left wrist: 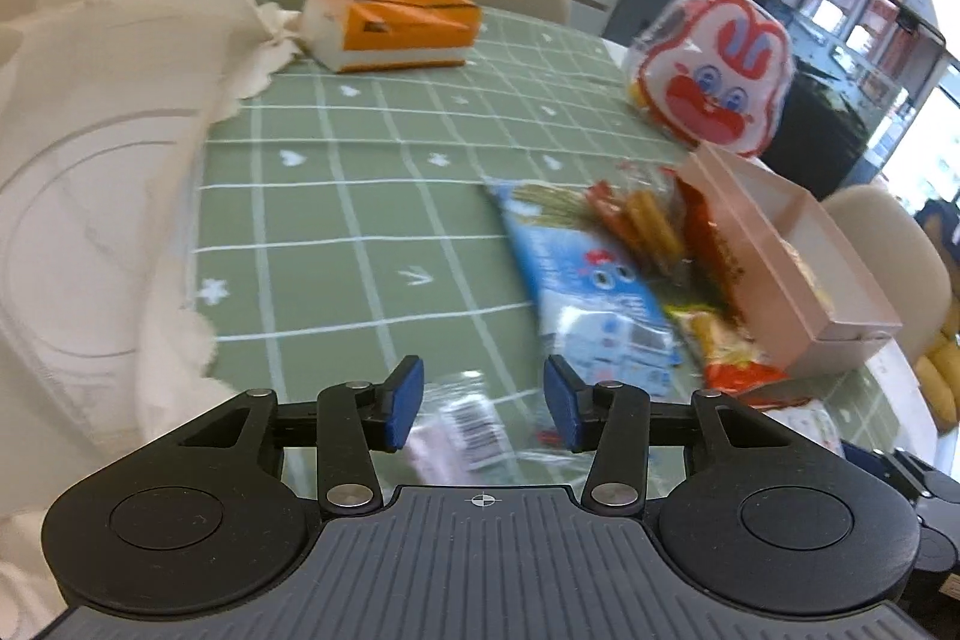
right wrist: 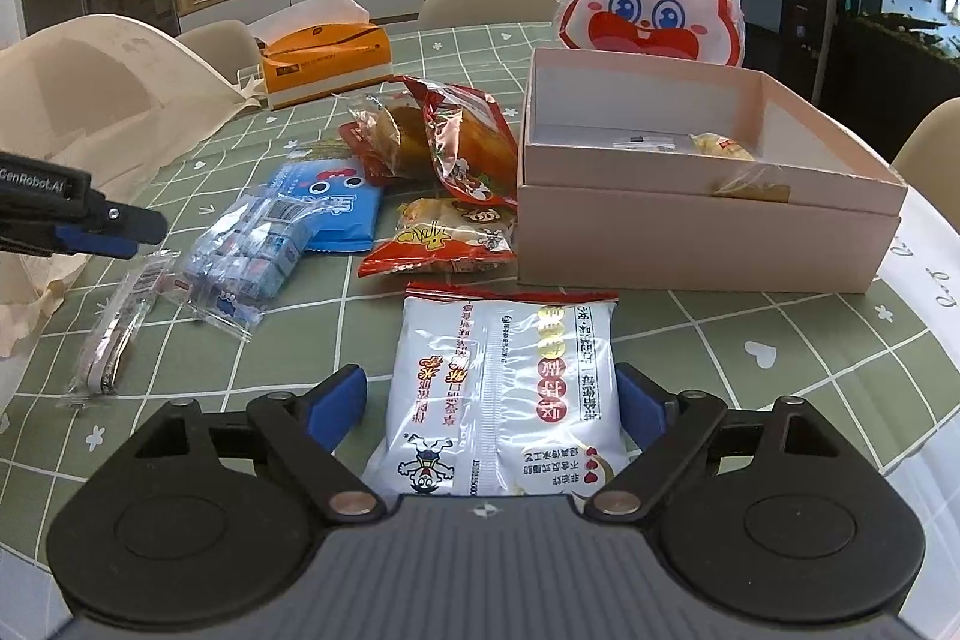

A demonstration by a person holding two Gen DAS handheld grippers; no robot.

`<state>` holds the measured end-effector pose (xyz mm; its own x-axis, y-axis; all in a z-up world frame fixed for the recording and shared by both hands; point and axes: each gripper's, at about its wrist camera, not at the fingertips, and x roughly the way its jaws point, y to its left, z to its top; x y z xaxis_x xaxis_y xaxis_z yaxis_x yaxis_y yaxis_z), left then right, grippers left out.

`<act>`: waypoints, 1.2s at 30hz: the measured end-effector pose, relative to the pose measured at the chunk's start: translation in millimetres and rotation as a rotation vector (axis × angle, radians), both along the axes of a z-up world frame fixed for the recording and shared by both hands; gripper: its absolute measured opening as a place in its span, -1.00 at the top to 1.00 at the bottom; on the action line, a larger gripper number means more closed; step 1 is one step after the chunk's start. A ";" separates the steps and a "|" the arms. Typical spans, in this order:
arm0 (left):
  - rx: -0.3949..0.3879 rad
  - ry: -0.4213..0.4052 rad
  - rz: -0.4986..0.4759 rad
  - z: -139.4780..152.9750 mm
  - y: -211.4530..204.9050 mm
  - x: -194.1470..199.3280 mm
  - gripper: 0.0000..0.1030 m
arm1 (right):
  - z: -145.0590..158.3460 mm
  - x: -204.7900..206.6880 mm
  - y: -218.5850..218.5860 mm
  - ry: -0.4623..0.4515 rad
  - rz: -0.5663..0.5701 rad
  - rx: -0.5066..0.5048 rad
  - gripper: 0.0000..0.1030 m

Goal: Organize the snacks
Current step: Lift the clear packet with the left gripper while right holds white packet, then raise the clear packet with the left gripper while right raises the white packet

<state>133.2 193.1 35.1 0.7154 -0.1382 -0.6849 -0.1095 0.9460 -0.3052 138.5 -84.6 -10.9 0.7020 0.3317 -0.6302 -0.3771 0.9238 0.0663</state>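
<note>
Green checked tablecloth [right wrist: 750,328]. I'm straddling white snack pack [right wrist: 504,394], lengthwise, lower centre, with right gripper [right wrist: 492,412], wide, not pinching; left gripper [left wrist: 483,400] half-open, empty.

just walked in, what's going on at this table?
A person is sorting snacks with a hand-held gripper in each hand. The right hand-held gripper has its jaws around a white snack packet on the green tablecloth, pads not clearly pressing it. The left hand-held gripper hovers open over a small clear-wrapped packet. The pink box already holds a few items; more packets lie loose to its left.
</note>
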 end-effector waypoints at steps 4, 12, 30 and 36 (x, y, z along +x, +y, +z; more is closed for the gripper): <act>0.090 0.029 -0.027 0.6 -23.0 -0.8 0.04 | 0.2 0.6 -1.4 0.001 0.000 0.007 -0.71; 0.284 0.081 -0.053 -1.0 -48.5 -34.5 0.03 | 0.3 1.0 -3.3 0.004 0.002 0.024 -0.73; 0.062 -0.051 -0.097 -20.7 -18.8 -54.9 0.39 | -0.4 5.0 13.6 0.045 0.037 -0.073 -0.99; 0.063 -0.061 -0.100 -22.1 -21.3 -62.0 0.39 | 0.4 5.4 16.7 0.054 0.024 -0.085 -1.00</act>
<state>71.2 171.7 12.9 0.7410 -0.1687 -0.6500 0.0029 0.9687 -0.2481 144.0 -67.9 -10.5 0.6590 0.2919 -0.6931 -0.3970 0.9178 0.0091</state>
